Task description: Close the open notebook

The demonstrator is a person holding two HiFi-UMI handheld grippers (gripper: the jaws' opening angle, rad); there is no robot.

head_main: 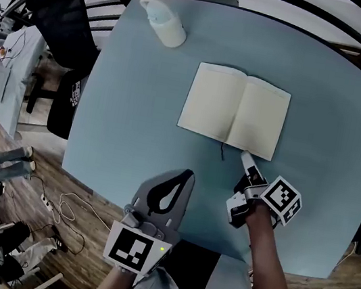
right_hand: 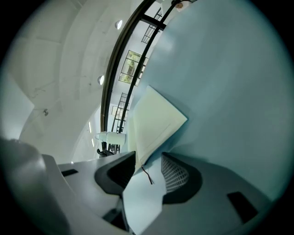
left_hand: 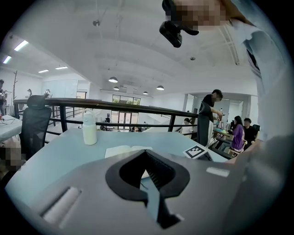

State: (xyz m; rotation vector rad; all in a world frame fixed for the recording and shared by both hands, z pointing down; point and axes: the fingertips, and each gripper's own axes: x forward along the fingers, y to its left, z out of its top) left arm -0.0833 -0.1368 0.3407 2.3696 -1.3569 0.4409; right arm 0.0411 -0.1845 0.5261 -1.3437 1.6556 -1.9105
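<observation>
an open-plan office on an upper level; a black railing (left_hand: 128, 106) runs round the floor's edge past a pale blue table (head_main: 140, 99) with an open notebook (head_main: 234, 109) on it; a black office chair (left_hand: 34, 128) stands beside the table; round ceiling lamps (left_hand: 113, 80) hang under a high white ceiling; people (left_hand: 238, 134) sit and stand at desks further off; white cables (head_main: 67, 207) trail across the wooden floor (head_main: 84, 227).

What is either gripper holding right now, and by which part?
Nothing is held. The right gripper stands open at the near edge of the notebook, pads not pressing it. The left gripper is shut on nothing, short of the notebook.
</observation>
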